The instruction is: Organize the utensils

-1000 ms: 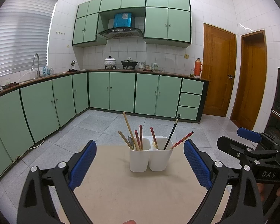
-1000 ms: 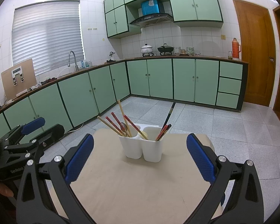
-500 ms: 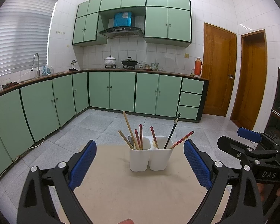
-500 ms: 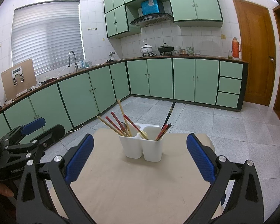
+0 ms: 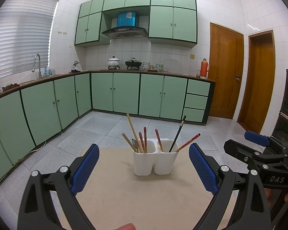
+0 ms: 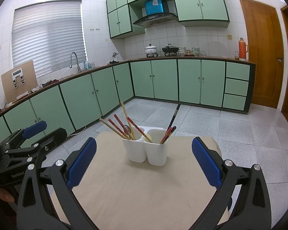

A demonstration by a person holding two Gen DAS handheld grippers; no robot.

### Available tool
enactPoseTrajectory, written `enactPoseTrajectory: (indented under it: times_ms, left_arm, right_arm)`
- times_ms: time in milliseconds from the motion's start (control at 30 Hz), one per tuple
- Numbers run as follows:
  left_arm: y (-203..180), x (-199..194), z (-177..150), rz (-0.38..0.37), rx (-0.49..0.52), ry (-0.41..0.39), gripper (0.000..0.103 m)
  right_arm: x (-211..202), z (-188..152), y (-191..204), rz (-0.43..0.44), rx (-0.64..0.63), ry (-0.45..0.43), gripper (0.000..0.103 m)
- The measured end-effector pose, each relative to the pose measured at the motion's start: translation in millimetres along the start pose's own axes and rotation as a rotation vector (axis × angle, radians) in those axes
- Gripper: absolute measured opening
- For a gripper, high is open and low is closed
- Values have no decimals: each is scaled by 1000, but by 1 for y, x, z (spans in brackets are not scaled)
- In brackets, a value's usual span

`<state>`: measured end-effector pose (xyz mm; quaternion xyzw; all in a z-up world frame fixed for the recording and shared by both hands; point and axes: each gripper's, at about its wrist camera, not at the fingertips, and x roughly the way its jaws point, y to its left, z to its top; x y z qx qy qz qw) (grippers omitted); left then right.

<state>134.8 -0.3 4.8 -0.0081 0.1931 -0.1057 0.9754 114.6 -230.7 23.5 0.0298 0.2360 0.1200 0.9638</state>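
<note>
Both my left gripper (image 5: pixel 143 165) and right gripper (image 6: pixel 144 162) hang released, empty, short of the white plastic twin-cup holder (image 5: pixel 153 160) near the tabletop's (image 5: pixel 144 201) far edge. I judge sorting the mixed red, bamboo and black chopsticks comes next: I'd pinch one stick high and lift straight up, steadying the holder.

white holder (image 5: pixel 152 161), blue fingers (image 5: pixel 85 169), green cabinets (image 5: pixel 124 93).
</note>
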Motion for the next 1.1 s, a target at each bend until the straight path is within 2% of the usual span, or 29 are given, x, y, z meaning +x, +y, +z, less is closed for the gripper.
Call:
enactPoseTrajectory:
  times_ms: [1100]
  left_arm:
    - [8, 4, -7, 2, -9, 9, 92]
  right_arm:
    - [1, -4, 3, -4, -1, 5, 97]
